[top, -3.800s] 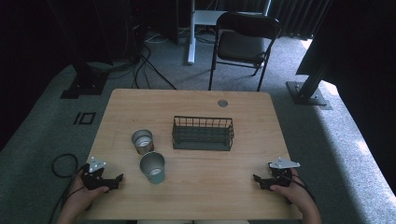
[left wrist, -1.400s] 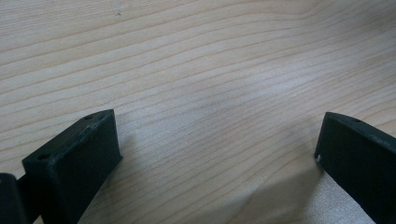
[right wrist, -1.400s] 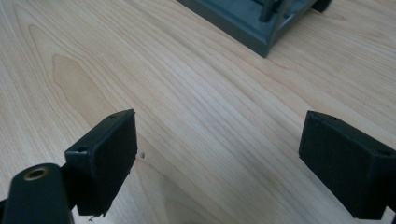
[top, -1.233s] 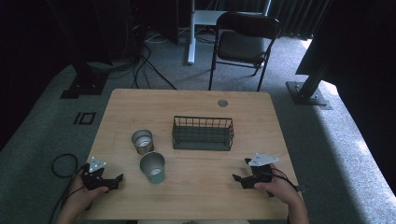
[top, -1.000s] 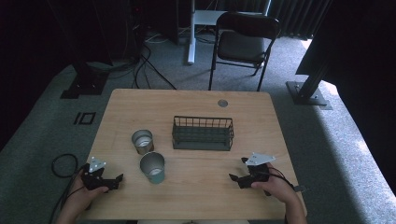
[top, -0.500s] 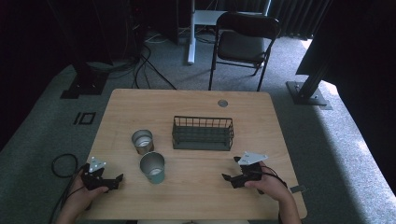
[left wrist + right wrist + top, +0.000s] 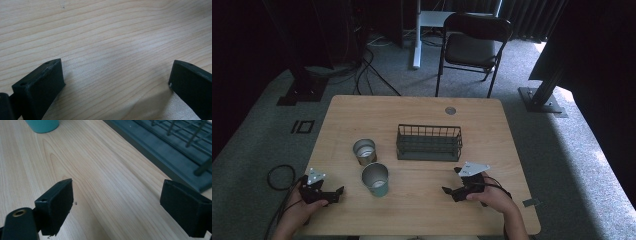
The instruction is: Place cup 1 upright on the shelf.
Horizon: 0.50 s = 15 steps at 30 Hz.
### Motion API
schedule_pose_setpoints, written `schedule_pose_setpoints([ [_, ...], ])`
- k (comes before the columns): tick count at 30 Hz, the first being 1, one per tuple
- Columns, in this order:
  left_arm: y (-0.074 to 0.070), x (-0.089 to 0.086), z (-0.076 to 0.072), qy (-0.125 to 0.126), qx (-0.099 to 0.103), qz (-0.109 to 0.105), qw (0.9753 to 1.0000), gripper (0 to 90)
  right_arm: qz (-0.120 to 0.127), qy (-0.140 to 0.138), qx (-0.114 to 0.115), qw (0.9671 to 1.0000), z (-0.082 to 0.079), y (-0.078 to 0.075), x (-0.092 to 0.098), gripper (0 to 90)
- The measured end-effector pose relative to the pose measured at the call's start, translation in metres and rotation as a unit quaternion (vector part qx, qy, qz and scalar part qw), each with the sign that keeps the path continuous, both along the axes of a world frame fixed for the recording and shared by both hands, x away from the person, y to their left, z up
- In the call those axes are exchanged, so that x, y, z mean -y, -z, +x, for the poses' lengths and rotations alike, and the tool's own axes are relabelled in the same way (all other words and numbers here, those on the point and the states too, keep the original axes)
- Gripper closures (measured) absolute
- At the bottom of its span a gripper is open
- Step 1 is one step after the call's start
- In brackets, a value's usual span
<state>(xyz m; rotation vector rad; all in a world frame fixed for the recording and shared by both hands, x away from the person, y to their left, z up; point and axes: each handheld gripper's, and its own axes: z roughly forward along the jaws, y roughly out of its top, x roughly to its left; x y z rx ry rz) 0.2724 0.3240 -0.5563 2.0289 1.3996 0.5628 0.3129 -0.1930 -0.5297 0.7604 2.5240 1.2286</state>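
Now, the run-down from the jaws outward.
Right hand-held gripper: jaws spread wide, nothing between them, released; low over the bare wood in the right gripper view, pointing left toward the cups.
Right hand: wrapped round the body of the tool, grey three-cornered plate on top, cable looping beside it.
Left hand-held gripper: jaws wide apart too, gripping nothing; in the left gripper view there is plain wood grain between them.
Left hand: at the near left corner of the bench, holding its tool down low.
Teal cup: upright, near front, between the two grippers and closer to the left one; its base peeks in at the top of the right gripper view.
Metal cup: upright, just behind the teal one, apart from it.
Wire basket: mid-bench, just beyond the right gripper; its dark base shows in the right gripper view.
Bench: light wood.
Chair: beyond the far edge, on the carpet.
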Motion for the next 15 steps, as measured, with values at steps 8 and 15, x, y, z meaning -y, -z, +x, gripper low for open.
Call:
schedule_pose_setpoints([
  [8, 0.0, 0.0, 0.0, 0.0, 0.0, 0.0, 1.0, 0.5, 0.003, -0.019, 0.0, 0.9998, 0.0, -0.001, -0.015, 11.4],
  [15, 0.0, 0.0, 0.0, 0.0, 0.0, 0.0, 1.0, 0.5, 0.009, -0.036, 0.0, 0.9993, 0.0, -0.002, -0.03, 11.4],
])
